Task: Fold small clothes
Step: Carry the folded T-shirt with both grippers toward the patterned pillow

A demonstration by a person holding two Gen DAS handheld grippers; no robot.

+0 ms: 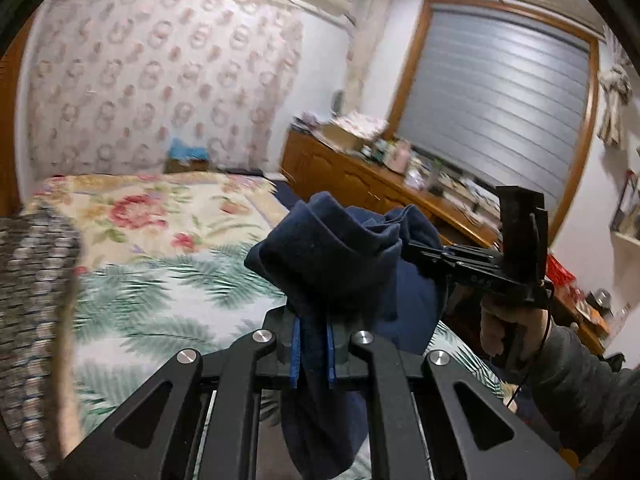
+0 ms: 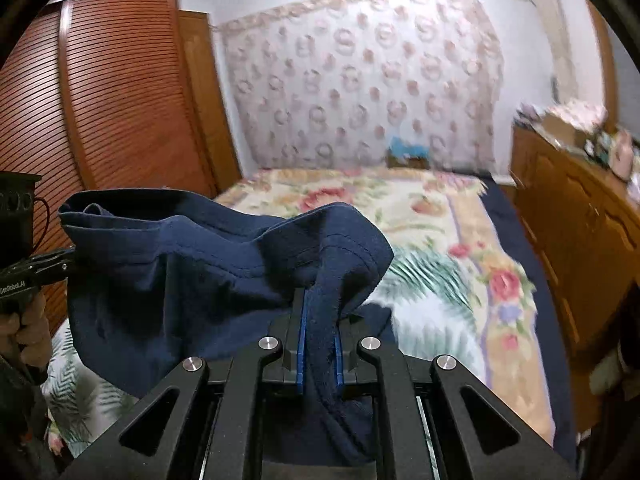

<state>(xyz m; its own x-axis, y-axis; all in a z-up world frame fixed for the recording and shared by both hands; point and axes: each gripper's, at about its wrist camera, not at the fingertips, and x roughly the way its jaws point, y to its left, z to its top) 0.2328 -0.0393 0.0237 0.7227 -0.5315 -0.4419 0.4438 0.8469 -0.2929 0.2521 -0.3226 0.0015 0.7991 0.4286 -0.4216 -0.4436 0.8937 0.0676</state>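
pinching a bunched fold of the navy garment [image 1: 336, 256] between its blue pads [image 1: 296, 356], the left gripper [image 1: 314, 354] holds the cloth up off the bed [image 1: 152, 280], with part of the fabric mounding just above its fingertips and the rest hanging down below them. to the left of this gripper a grey-and-white checked fabric [image 1: 36, 280] fills the edge of the view, and beyond the gripper lie the palm-leaf sheet and the floral blanket [image 1: 136, 208]. to its right, the right gripper [image 1: 408, 246] reaches in sideways and disappears into the same navy cloth, gripped by a hand [image 1: 500, 328] in a grey sleeve; a wooden dresser [image 1: 360, 176] cluttered with small items stands farther off under a shuttered window [image 1: 496, 92]. in the right wrist view the slatted wooden wardrobe [image 2: 116, 92] stands to the far left, the left gripper's black body is at the left edge beside the garment's hem, and the cloth stretches from there across to the right gripper's own fingertips, whose blue pads are closed tight on a fold of it, the hemmed edge draping over the top.
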